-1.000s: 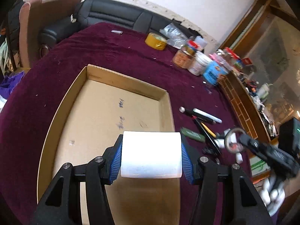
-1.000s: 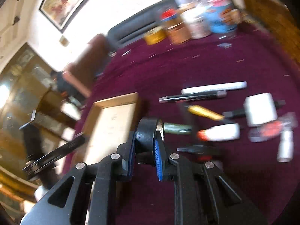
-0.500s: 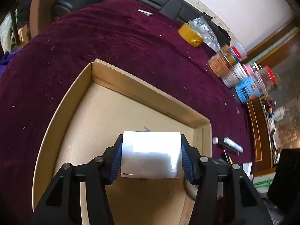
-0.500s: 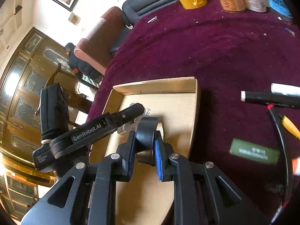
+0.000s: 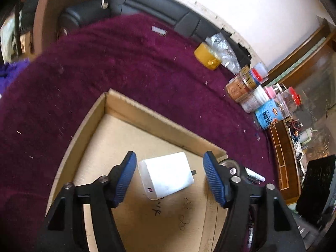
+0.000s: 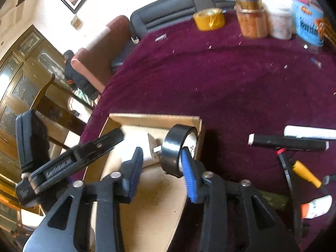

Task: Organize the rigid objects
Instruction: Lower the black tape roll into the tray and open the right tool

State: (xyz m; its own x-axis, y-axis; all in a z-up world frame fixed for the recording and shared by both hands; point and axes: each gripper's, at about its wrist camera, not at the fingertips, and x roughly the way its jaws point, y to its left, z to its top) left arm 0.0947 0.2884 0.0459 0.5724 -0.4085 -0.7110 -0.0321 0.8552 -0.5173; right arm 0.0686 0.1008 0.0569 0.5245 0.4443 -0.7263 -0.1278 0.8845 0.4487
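Left wrist: charger (image 5: 167,175) between open gripper (image 5: 168,178) fingers.

The cardboard box (image 5: 159,130) runs off the bottom edge — and the jars (image 6: 252,21) look blurry, labels unreadable.

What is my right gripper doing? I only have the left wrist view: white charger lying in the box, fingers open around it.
Observer: The right gripper is open too. The black tape roll stands on edge between its fingers, in a far corner of the cardboard box.
Operator: Is the roll touching the charger?
Observer: The white charger has a metal prong pointing at the roll, very close. I cannot tell whether they touch.
Operator: What lies outside the box on that side?
Observer: A black marker and a white marker lie side by side on the maroon cloth.
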